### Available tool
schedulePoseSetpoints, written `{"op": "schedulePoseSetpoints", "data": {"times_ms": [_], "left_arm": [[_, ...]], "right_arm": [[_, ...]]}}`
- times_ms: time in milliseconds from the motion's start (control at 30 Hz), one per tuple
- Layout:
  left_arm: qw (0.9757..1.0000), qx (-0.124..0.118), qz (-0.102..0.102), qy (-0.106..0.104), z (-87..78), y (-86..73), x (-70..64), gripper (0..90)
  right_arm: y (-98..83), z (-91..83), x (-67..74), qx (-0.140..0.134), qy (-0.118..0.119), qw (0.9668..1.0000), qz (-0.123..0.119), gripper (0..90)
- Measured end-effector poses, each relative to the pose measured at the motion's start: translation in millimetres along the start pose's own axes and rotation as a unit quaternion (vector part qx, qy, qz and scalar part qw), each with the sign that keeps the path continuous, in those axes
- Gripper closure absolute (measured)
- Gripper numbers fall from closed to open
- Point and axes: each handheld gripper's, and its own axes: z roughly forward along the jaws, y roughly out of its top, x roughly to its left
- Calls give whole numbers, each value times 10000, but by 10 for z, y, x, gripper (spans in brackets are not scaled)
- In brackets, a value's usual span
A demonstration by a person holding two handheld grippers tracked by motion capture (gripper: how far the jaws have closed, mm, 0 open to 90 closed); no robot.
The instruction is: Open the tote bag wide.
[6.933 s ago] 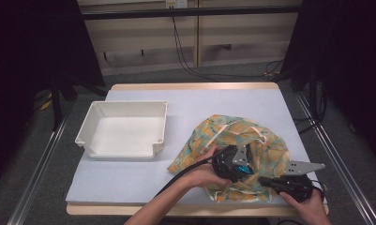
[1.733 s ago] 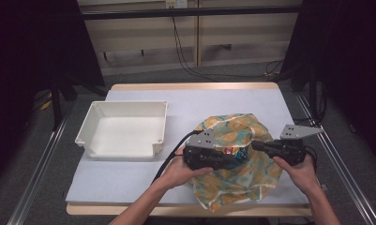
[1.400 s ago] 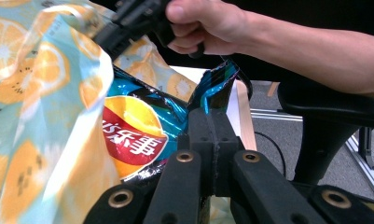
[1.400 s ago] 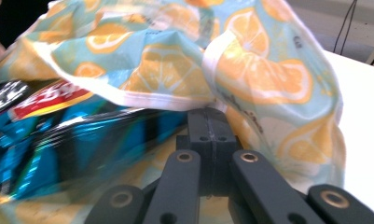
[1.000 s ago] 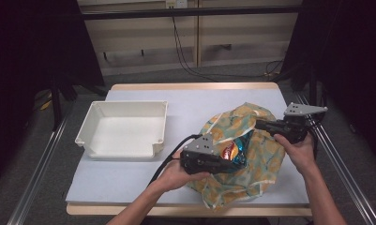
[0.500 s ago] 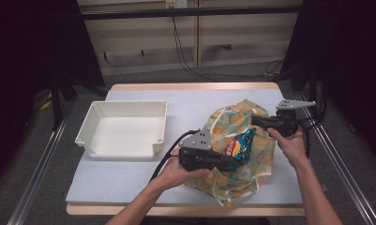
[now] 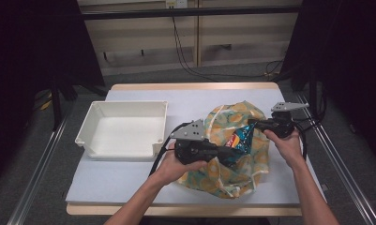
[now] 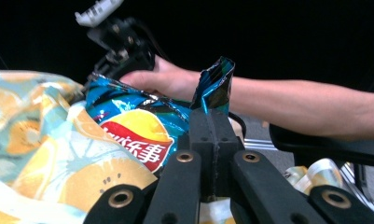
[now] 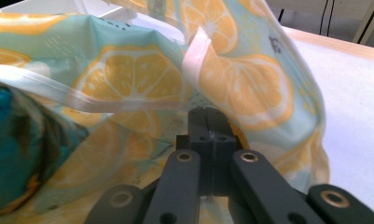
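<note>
A lemon-print fabric bag [image 7: 223, 176] lies at the table's front right, its mouth held apart. From that mouth a blue chip bag [image 7: 239, 139] sticks out, tilted upward. My left gripper [image 7: 225, 151] points right and is shut on the chip bag's [image 8: 133, 135] crimped edge; in the left gripper view my left gripper [image 8: 212, 116] has its jaws together on the foil. My right gripper [image 7: 250, 123] points left from the bag's far right side, and in its own view my right gripper [image 9: 211, 114] is shut on a fold of the fabric bag [image 9: 142, 79] near a white handle strap [image 9: 198, 51].
A white empty tray [image 7: 124, 150] stands at the table's left, close to my left hand. The pale table top [image 7: 129, 180] stretches in front of it. Metal rails run along both sides of the table, and cables hang behind it.
The chip bag has come further out of the fabric bag as my left gripper rose slightly. My right gripper has sunk and shifted a little while keeping its hold on the bag's rim.
</note>
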Motion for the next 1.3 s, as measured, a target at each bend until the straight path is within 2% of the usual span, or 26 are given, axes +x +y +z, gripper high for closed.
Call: {"op": "schedulePoseSetpoints", "data": {"times_ms": [100,200,300,400,667,800,933,1100,1300], "left_arm": [[10000,-49,-11,-7,-19,11,7,900],[9999,-75,-102,-21,1,4,31,900],[9999,-47,-106,16,27,21,46,900],[9999,-20,-100,86,59,55,65,900],[9994,-33,-218,260,92,122,172,900],[9989,-92,-303,337,84,148,268,900],[9982,-117,-352,477,93,182,349,900],[9975,-118,-425,549,114,242,457,900],[9974,-134,-399,586,138,372,539,900]], "right_arm": [[-6,3,2,21,0,10000,-26,900],[-24,11,12,-44,59,10000,-3,900],[-40,16,58,-26,157,9999,-36,900],[-37,-19,105,-61,110,9999,-49,798],[-70,-225,204,-83,59,9998,-159,690],[-133,-374,268,-178,70,9997,-162,676],[-183,-449,342,-129,49,9996,-227,670],[-209,-506,461,-111,182,9993,-304,664],[-237,-512,589,-86,294,9988,-385,661]]}}
